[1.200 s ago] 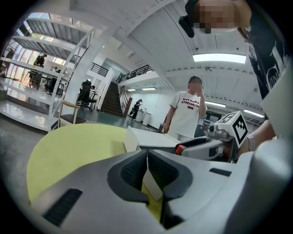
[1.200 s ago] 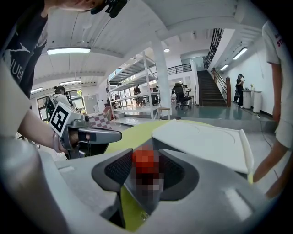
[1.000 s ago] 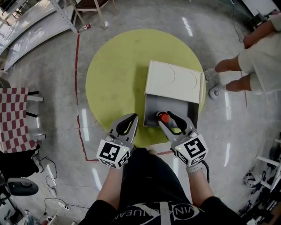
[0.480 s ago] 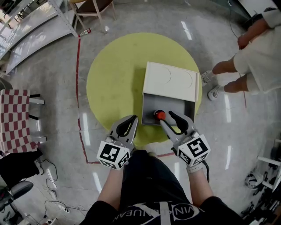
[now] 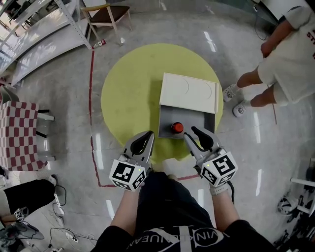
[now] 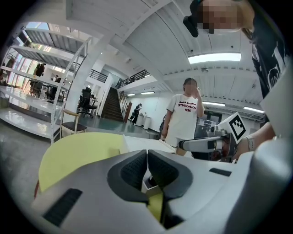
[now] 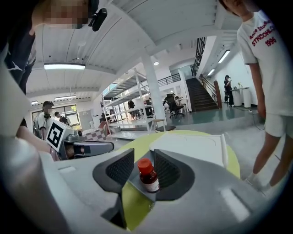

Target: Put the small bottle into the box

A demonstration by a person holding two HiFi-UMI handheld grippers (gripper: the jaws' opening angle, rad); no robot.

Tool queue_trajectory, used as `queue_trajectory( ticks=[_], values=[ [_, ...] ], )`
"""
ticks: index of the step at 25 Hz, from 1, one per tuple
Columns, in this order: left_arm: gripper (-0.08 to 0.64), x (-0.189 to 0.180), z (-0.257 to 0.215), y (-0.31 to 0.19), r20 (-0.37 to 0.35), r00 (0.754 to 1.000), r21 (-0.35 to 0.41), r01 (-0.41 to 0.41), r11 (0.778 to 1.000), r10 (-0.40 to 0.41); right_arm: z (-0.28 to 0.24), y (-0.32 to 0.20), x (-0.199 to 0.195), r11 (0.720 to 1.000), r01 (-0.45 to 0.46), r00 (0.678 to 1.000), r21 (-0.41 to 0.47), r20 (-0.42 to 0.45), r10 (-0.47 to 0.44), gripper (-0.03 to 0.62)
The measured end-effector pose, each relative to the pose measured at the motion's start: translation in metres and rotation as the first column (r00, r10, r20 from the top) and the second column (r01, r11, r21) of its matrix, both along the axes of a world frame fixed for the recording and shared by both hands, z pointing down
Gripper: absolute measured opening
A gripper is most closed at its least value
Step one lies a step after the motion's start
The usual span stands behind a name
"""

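The small bottle (image 5: 176,128), brown with a red cap, stands upright in the grey open part of the box (image 5: 199,120), whose white lid (image 5: 189,92) lies behind it. My right gripper (image 5: 189,132) hovers at the box's near edge, open. Its jaws have just been closing a little. In the right gripper view the bottle (image 7: 147,176) shows in the gap of the right gripper (image 7: 144,153), beyond the tips, and the pads do not press on it. My left gripper (image 5: 147,134) is shut and empty over the yellow mat; in its own view the left gripper (image 6: 147,153) has its pads together.
The box sits on a round yellow mat (image 5: 130,83) on a glossy grey floor. A person (image 5: 283,59) stands at the upper right. A checkered seat (image 5: 19,133) is at the left, a wooden chair (image 5: 106,14) and shelving at the top left. A red floor line (image 5: 91,98) runs beside the mat.
The right gripper has drawn back from the bottle, which stays standing in the box. Both grippers have lifted slightly, and the box sits higher in the head view.
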State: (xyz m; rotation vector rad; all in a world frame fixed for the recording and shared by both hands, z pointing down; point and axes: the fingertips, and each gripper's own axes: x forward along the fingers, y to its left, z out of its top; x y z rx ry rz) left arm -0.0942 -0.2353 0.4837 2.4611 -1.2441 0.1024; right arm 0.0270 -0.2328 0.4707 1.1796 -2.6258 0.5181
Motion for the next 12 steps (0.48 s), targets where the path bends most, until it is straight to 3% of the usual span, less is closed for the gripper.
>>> queue_trajectory(
  ticks=[12],
  values=[
    [0.015, 0.003, -0.031, 0.020, 0.001, 1.000, 0.045, 0.022, 0.999, -0.022, -0.033, 0.020, 0.006, 0.999, 0.001, 1.000, 0.048, 0.017, -0.002, 0.054]
  ],
)
